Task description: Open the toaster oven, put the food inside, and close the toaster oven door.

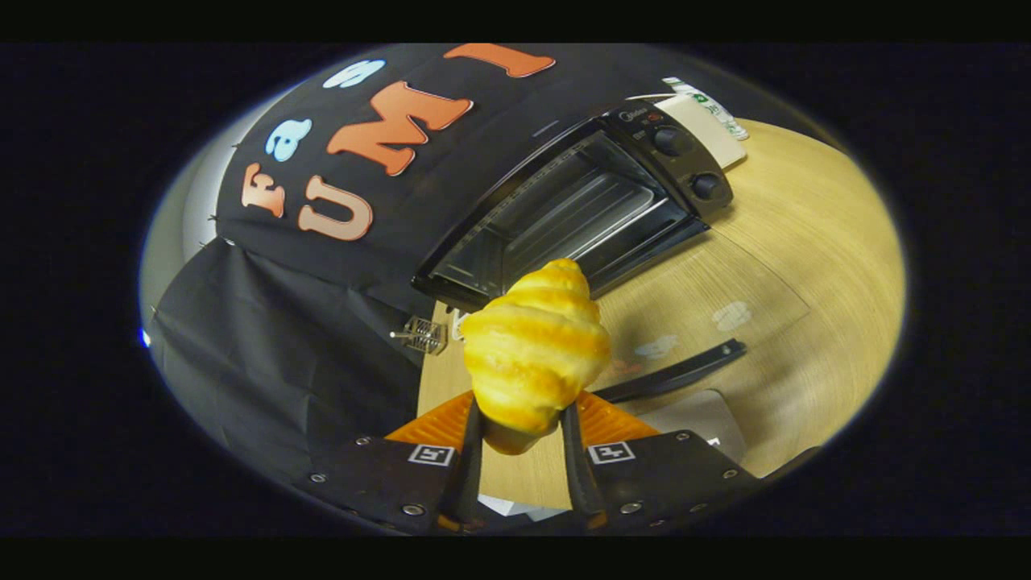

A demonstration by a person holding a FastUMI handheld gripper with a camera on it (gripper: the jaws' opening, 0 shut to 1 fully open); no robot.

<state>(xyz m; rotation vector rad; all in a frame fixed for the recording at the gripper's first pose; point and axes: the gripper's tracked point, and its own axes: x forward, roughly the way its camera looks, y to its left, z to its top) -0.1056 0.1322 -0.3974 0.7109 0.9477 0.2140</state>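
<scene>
A golden croissant (536, 346) is held up off the table, with my gripper (522, 420) shut on its lower end, one finger on each side. Beyond it stands the black toaster oven (564, 209), tilted in this view. Its cavity is exposed and a wire rack shows inside. The glass door (725, 298) lies folded down flat toward me, and its black handle (676, 372) is just ahead and to the right of the fingers. Two knobs (672, 141) sit on the oven's right panel.
The oven rests on a light wooden table (813, 242). A small wire object (423, 334) sits by the oven's left corner, at the table's edge next to the black cloth wall. Behind the oven's knob side stands a white box (709, 121).
</scene>
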